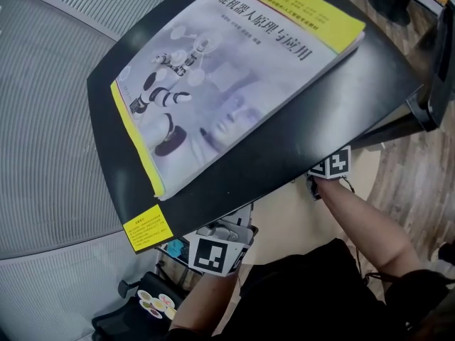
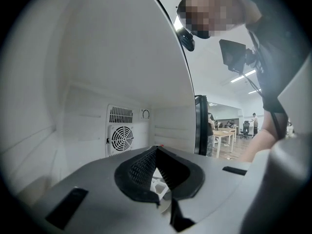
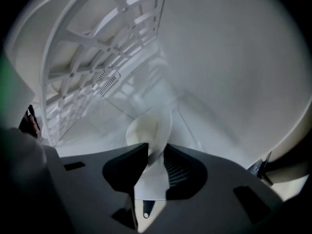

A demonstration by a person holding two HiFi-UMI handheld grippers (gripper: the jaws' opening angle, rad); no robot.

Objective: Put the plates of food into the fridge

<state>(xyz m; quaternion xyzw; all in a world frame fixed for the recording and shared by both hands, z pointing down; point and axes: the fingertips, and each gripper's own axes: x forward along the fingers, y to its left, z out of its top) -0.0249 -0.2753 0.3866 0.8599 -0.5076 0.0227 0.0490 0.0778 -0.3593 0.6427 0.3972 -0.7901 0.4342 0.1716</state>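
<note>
Plate (image 3: 148, 130), white, round and smooth, seen nearly edge-on and blurred at lower centre of the right gripper view; what it carries cannot be made out. Its rim lies between the jaws of the right gripper (image 3: 156, 149), which stand apart. The plate lies within the white fridge compartment (image 3: 234, 82), with a white lattice shelf (image 3: 92, 67) at upper left of the frame. Left gripper (image 2: 157, 149): jaws together at their tips, facing a round fan grille (image 2: 121, 138). In the head view the black fridge top (image 1: 341, 98), bearing a pale paperback book (image 1: 234, 77), hides the plate and both pairs of jaws.
</note>
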